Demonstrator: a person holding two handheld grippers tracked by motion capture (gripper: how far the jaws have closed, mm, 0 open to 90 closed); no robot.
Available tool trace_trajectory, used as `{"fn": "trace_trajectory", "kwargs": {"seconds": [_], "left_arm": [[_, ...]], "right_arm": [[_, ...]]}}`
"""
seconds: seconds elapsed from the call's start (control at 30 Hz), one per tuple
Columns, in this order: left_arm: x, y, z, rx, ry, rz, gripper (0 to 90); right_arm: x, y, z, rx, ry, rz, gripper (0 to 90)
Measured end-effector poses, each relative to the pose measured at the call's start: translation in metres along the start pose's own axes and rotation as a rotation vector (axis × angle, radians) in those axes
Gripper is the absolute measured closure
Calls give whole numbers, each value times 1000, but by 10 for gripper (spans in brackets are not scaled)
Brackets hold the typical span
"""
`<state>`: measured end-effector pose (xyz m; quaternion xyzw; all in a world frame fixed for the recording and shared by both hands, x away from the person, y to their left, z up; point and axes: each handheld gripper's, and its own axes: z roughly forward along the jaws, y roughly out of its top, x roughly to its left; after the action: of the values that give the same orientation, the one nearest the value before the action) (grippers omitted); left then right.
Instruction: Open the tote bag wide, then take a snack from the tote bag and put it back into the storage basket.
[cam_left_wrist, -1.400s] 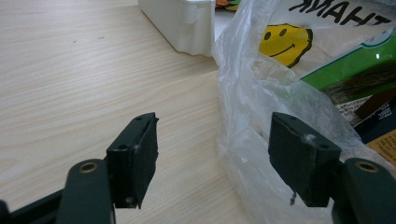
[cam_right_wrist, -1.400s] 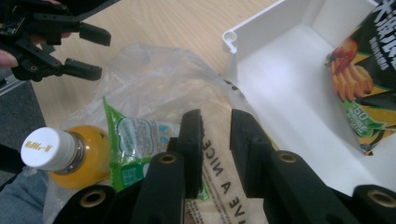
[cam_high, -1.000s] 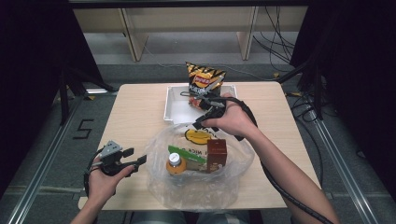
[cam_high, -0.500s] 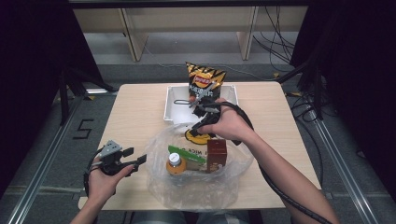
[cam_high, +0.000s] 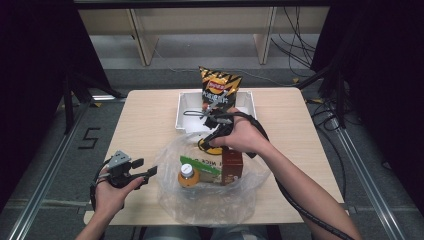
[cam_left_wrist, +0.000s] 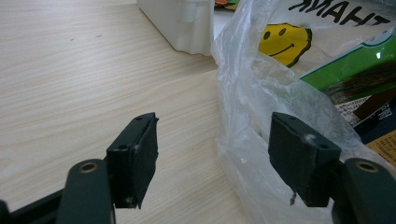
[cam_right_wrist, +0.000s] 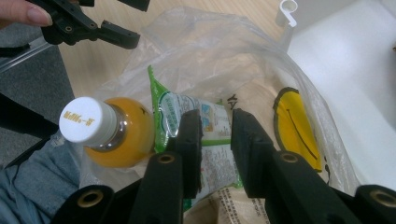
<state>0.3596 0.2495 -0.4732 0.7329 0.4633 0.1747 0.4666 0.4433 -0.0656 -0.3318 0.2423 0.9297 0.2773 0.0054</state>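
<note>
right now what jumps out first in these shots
The clear plastic bag at the near middle of the table grabs the eye, with an orange juice bottle, a green packet and a brown carton inside it. The right claw hangs over the bag's far edge with a narrow gap between its jaws, nothing between them. Behind it, a chip bag stands upright in a white tray.

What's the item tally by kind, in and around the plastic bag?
Plastic bag: 1
Orange drink bottle: 1
Green-and-white packet: 1
Brown carton: 1
Chip bag: 1
White tray: 1
Total: 6
</note>
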Motion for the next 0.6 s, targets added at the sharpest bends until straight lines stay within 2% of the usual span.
{"fn": "trace_trajectory", "kwargs": {"seconds": [0.23, 0.27, 0.43, 0.6], "left_arm": [[-1, 0, 0, -4, 0, -12, 327], [0, 0, -1, -6, 0, -3, 327], [-1, -1, 0, 0, 7, -20, 327], [-1, 0, 0, 0, 0, -4, 327]], "right_arm": [[3, 0, -3, -1, -5, -6, 730], [3, 0, -4, 0, -5, -7, 728], [6, 0, -5, 4, 6, -18, 726], [8, -1, -5, 7, 7, -16, 722]]}}
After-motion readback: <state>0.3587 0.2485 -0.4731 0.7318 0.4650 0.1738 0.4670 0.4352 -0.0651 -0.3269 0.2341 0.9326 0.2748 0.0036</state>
